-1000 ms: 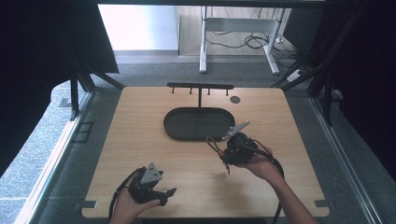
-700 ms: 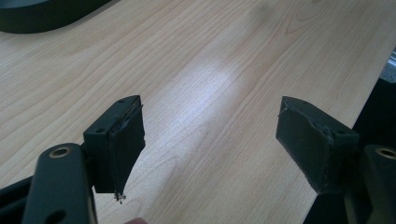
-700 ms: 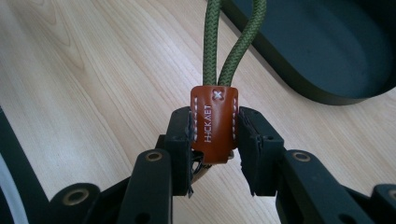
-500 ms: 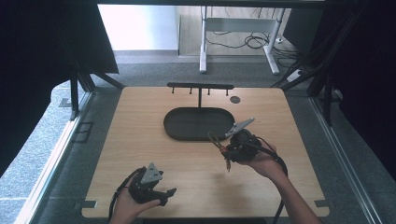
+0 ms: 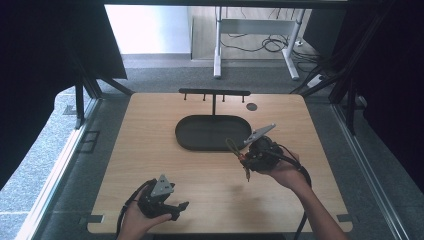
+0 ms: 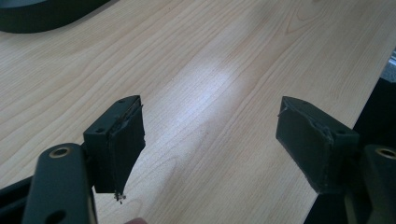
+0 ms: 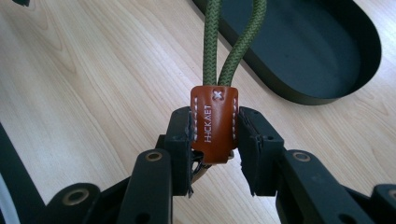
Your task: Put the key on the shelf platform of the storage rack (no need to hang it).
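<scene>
Writing: white stitched letters run along the brown leather tab (image 7: 213, 122); from the right gripper view they read "HICKAET" as far as I can make out, with a small white cross stitch above them.
Leather tab: smooth tan-brown leather, folded around the cord, edged with a line of white stitching on each side.
Cord: an olive-green braided cord loop (image 7: 231, 42), round in section with a herringbone weave; its two strands rise out of the tab side by side.
Where the cord is: held above the bench by the right gripper (image 5: 245, 156), just at the near right end of the tray; in the high view a short piece sticks up from the fingers and another hangs below.
Right gripper fingers: closed on the leather tab, one black pad pressed against each side.
Left gripper: the left gripper (image 6: 210, 140) sits low at the near edge of the bench, its fingers spread wide with nothing between them; the black pads look worn and ragged at the edges.
Tray: a dark, matte oval tray (image 5: 185, 137) with a low rim, lying at the middle of the bench.
Rack: a thin black T-shaped rack (image 5: 214, 93) with small pegs hanging from its bar, just behind the tray.
Bench: pale wood-grain bench (image 5: 150, 150) with rounded corners.
</scene>
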A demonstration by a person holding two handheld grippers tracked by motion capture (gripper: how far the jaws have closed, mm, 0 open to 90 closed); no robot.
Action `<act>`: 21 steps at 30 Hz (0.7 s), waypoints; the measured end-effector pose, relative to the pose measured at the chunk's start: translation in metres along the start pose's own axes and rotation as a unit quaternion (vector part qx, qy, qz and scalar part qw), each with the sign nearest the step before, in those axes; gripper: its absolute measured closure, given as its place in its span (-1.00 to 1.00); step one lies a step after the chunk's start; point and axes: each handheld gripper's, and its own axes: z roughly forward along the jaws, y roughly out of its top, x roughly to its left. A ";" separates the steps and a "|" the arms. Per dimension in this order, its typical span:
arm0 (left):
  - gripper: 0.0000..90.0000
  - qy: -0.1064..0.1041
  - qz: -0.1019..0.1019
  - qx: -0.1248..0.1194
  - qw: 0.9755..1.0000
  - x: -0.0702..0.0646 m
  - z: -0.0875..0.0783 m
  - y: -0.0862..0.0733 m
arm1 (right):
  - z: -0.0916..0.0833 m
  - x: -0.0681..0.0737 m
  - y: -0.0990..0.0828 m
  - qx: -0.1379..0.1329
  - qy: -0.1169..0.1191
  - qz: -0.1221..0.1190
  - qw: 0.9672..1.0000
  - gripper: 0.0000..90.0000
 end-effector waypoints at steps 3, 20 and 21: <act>-0.46 0.001 -0.001 0.000 1.000 0.000 -0.001 0.000 | -0.002 -0.001 0.000 -0.001 -0.002 0.003 1.000 0.49; -0.46 0.000 0.003 0.001 1.000 -0.001 0.000 0.000 | -0.006 -0.008 0.001 -0.004 -0.010 0.008 1.000 0.49; -0.46 0.000 0.003 0.001 1.000 -0.001 0.001 0.000 | -0.006 -0.008 0.001 -0.004 -0.010 0.008 1.000 0.49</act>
